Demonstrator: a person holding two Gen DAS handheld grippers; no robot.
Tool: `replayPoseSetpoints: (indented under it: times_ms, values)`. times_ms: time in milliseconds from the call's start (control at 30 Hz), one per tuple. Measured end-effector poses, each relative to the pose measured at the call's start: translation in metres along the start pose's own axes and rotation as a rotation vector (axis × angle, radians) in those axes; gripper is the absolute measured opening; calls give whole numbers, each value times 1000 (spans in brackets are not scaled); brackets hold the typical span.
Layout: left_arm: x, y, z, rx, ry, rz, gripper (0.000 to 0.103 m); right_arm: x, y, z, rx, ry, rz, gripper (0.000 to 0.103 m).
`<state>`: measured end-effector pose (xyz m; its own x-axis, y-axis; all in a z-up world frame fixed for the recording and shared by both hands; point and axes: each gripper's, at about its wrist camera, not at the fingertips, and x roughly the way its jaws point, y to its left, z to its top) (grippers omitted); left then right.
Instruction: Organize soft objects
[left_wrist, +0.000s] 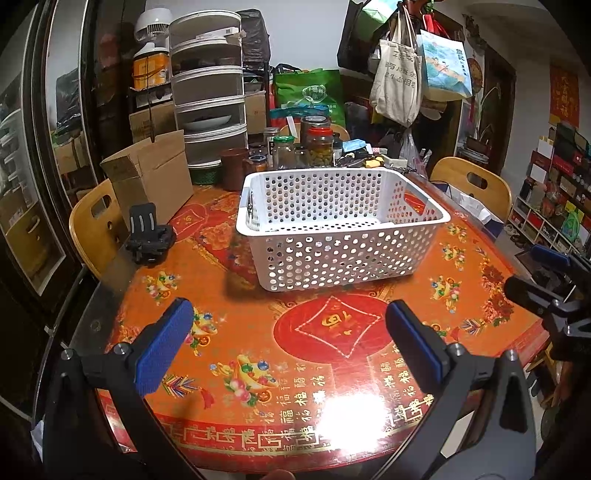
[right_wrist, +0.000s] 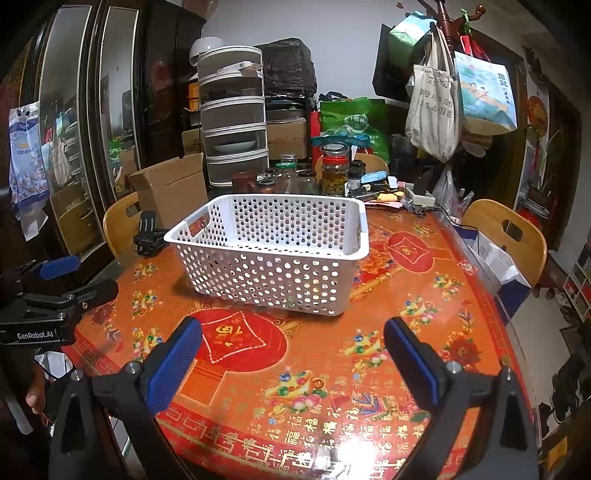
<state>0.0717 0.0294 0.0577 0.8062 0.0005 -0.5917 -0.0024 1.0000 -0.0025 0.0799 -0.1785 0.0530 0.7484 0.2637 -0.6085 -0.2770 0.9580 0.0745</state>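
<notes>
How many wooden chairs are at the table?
3. One at the table's left edge, one at its right edge, one at the far side behind the jars. More may be hidden by clutter.

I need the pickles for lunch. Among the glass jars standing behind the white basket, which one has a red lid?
The tall jar filled with green-yellow contents, standing about mid-row behind the white basket. Its lid is red; the jar to its left has a green lid.
</notes>
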Motion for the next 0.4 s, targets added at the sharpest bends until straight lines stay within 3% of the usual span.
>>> replayPoseSetpoints:
  times_ms: [400]
  values:
    - [0, -4, 0, 13, -2, 12, 103, 0, 0, -2, 1, 2, 4, 99]
